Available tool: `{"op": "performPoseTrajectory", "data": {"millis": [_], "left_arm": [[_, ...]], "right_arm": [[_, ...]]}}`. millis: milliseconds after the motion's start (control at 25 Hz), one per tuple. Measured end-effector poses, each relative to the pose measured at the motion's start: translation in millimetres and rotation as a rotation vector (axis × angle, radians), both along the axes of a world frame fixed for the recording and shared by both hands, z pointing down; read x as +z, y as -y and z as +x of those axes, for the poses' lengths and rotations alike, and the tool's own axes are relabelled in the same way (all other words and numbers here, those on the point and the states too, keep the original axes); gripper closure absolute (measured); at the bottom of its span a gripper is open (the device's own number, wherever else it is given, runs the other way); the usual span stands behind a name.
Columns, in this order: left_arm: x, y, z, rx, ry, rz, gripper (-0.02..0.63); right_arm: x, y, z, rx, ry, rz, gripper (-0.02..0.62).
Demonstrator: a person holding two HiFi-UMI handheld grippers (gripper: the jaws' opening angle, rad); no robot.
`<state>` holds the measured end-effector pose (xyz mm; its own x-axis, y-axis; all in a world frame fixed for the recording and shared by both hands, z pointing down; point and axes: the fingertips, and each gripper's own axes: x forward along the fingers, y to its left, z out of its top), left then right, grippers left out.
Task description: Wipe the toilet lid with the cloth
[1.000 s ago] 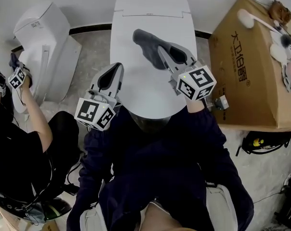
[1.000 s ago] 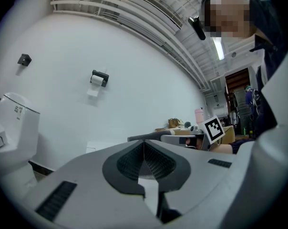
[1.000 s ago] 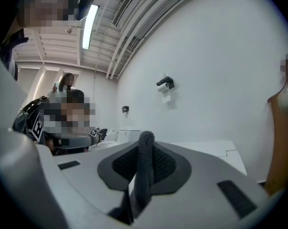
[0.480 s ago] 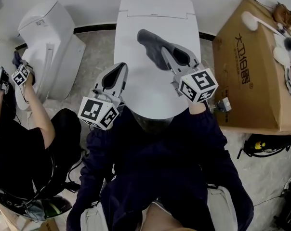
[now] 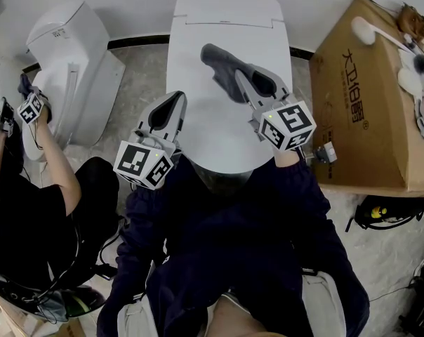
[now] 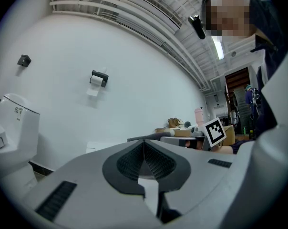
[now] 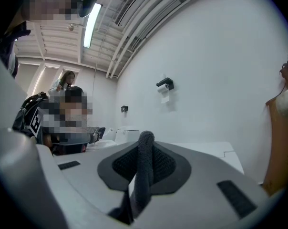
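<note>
The white toilet lid (image 5: 226, 128) is closed, straight ahead in the head view. A dark grey cloth (image 5: 222, 65) lies spread on the lid's far half. My right gripper (image 5: 248, 76) is shut on the cloth's near edge; in the right gripper view the cloth (image 7: 145, 173) stands as a fold pinched between the pads. My left gripper (image 5: 174, 102) hovers at the lid's left edge, shut and holding nothing; its pads (image 6: 156, 163) meet in the left gripper view.
A large cardboard box (image 5: 370, 97) stands right of the toilet. A second white toilet (image 5: 64, 55) is on the left, with another person (image 5: 29, 209) working beside it. A paper holder (image 6: 98, 78) hangs on the wall behind.
The right gripper and cloth have slid slightly toward the far end of the lid. The left gripper has barely moved.
</note>
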<state>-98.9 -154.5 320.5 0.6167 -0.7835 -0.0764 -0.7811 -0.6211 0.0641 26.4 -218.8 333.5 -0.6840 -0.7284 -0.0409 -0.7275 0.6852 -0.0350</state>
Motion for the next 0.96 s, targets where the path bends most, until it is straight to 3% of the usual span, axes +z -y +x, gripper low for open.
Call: {"op": "performPoseTrajectory", "data": {"millis": [960], "left_arm": [[-1.6, -2.4, 1.3, 0.002, 0.008, 0.005, 0.591]], "right_arm": [[1.6, -1.9, 2.5, 0.006, 0.003, 0.003, 0.537]]}}
